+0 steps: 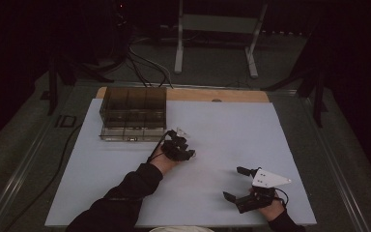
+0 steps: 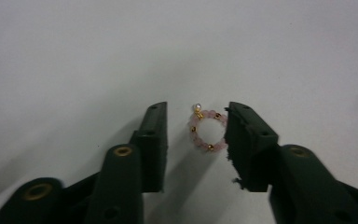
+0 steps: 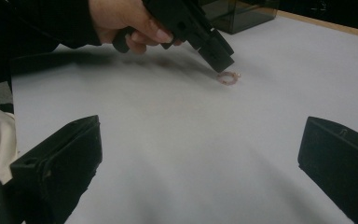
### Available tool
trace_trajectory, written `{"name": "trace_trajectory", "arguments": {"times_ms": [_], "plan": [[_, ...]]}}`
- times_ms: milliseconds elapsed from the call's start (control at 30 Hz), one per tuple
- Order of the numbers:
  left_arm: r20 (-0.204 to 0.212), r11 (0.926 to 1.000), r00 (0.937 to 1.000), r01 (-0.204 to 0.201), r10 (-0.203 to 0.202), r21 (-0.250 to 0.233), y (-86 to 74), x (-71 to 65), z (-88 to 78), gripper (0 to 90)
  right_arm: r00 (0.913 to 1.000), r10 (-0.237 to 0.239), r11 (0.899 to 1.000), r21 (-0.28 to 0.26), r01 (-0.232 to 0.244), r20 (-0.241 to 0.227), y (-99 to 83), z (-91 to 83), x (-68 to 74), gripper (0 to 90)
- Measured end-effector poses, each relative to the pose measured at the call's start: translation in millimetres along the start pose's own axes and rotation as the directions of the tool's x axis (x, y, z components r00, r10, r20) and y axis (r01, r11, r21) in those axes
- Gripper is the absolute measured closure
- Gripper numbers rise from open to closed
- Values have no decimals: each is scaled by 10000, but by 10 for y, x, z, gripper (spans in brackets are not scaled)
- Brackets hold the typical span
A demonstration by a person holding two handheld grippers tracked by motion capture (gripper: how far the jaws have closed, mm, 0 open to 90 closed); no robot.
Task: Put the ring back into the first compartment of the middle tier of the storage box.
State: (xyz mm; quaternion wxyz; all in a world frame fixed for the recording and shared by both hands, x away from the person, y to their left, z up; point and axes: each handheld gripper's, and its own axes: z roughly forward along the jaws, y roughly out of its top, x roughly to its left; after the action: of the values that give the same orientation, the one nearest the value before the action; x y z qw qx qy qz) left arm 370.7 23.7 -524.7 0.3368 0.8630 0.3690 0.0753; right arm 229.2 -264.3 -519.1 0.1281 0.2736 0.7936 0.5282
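Early in the pick-up, by the look of it. Small pink bead bracelet (image 2: 208, 129) lying flat on the white table sheet (image 1: 232, 125), well in front of the dark clear organizer box (image 1: 133, 113) and not yet lifted. Left gripper (image 2: 196, 126) lowered over the bracelet, jaws apart on both sides of it, one pad just at the beads, no firm clamp yet. Right gripper (image 1: 235, 182) far from the box, jaws wide apart, holding nothing. Still to do: closing, lifting, probably carrying to the box.
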Motion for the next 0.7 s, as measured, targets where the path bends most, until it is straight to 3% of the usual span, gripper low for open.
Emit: {"name": "trace_trajectory", "arguments": {"times_ms": [267,433,700], "plan": [[-70,9996,9999,-127,128,243,12,-15,68,712,10000,4,10000,9,-4,4,0,1,-3,0],[125,9996,9998,-134,131,248,20,-6,92,746,10000,-19,10000,31,19,1,0,2,2,0],[-189,9989,9991,-372,378,302,18,-15,97,826,10000,-9,10000,57,9,0,1,9,1,0]]}}
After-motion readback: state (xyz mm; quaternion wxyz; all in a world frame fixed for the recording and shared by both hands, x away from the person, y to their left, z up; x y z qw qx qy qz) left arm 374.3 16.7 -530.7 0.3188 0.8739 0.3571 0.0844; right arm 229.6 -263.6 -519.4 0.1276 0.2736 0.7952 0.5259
